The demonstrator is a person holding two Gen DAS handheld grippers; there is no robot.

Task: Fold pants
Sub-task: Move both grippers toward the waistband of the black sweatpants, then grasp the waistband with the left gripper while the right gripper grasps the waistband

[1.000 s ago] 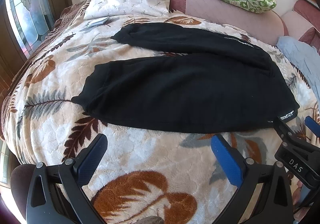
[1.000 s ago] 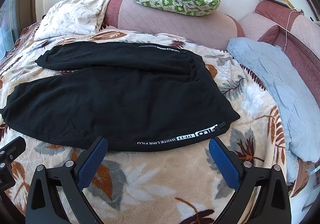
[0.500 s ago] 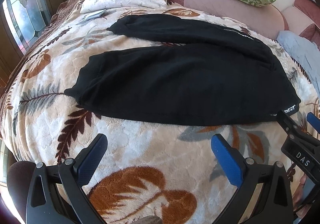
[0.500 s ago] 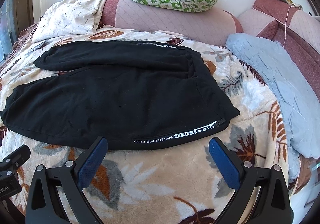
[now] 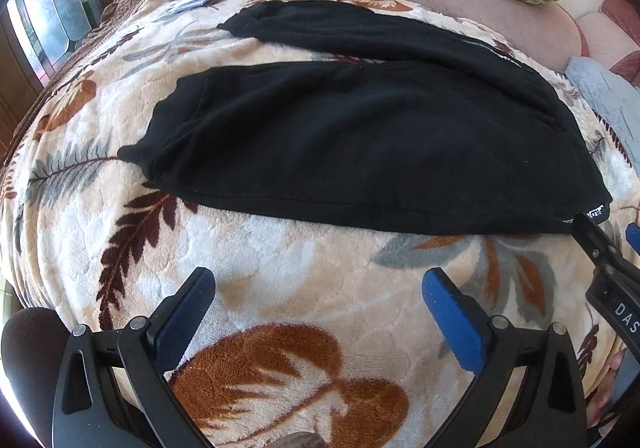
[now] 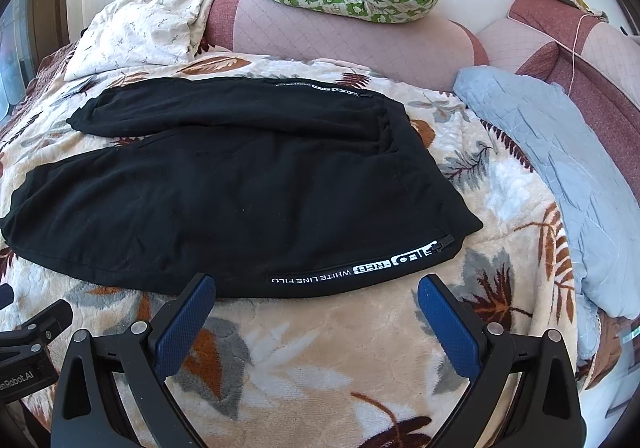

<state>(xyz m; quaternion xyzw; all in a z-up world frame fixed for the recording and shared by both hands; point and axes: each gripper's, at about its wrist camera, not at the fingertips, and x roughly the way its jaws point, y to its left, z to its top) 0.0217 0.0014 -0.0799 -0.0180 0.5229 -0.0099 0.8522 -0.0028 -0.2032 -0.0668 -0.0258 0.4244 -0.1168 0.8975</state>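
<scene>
As both cameras edged closer, pants (image 6: 240, 187) unmoved, fingers (image 5: 452, 320) spread

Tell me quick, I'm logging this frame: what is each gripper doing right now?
Left gripper: open, empty, hovering over the blanket short of the black pants.
Right gripper: open, empty, near the pants' waistband edge.

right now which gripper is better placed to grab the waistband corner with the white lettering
Right. The right gripper hovers open just short of the lettered waistband corner of the pants; the left gripper faces the leg hem side.
</scene>
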